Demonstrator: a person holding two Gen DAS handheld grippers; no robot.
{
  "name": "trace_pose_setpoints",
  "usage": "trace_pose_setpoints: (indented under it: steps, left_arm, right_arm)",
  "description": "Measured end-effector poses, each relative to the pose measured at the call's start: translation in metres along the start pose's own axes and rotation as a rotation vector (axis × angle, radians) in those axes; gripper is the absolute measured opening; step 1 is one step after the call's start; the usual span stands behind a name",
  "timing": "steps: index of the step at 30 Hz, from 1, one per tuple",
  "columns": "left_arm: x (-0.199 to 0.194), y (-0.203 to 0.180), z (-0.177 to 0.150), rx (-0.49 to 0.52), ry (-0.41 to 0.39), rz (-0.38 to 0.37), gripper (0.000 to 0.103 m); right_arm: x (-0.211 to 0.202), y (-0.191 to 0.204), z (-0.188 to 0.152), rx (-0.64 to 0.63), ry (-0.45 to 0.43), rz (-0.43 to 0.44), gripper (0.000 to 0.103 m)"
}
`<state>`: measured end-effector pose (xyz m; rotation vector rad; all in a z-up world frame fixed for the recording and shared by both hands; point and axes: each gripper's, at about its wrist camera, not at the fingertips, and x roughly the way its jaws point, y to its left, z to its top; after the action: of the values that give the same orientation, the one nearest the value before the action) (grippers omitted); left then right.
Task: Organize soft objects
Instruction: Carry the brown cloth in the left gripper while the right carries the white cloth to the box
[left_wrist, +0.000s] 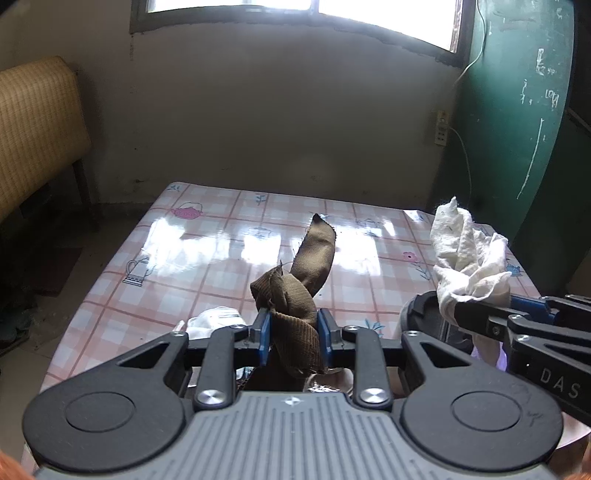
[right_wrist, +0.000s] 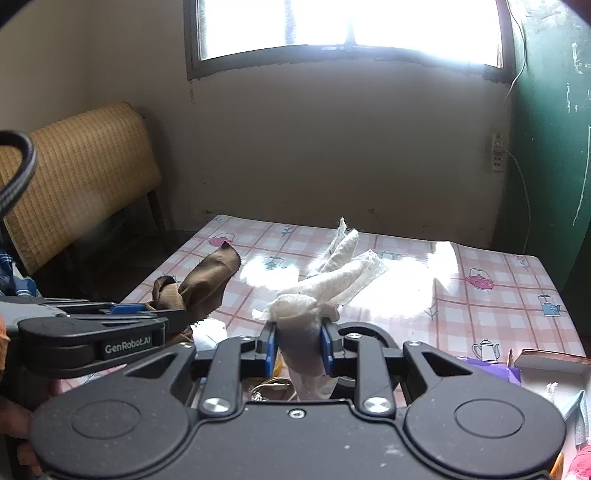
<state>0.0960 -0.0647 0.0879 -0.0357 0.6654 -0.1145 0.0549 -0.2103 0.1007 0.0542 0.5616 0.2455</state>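
Left gripper (left_wrist: 293, 328), right gripper (right_wrist: 299, 341) both clamped

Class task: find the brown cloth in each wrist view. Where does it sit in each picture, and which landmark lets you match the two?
Left wrist view: brown cloth at centre, pinched in the left hand-held gripper.
Right wrist view: brown cloth at left of centre, sticking up from that gripper seen side-on.
Shared landmark: the pink teapot printed on the tablecloth's far left corner.

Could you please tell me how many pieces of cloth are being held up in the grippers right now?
2: a brown ribbed cloth clamped in the left gripper, and a white crumpled cloth clamped in the right gripper. Other fabrics lower down are partly hidden.
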Motion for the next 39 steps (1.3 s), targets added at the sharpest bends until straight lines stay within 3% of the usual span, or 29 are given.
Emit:
trace_pose_setpoints:
  steps: [39]
  left_arm:
    - [0.019, -0.089, 0.008, 0.131, 0.021, -0.145, 0.028]
  right_arm:
    - [-0.032, -0.088, -0.004, 0.106, -0.022, -0.157, 0.029]
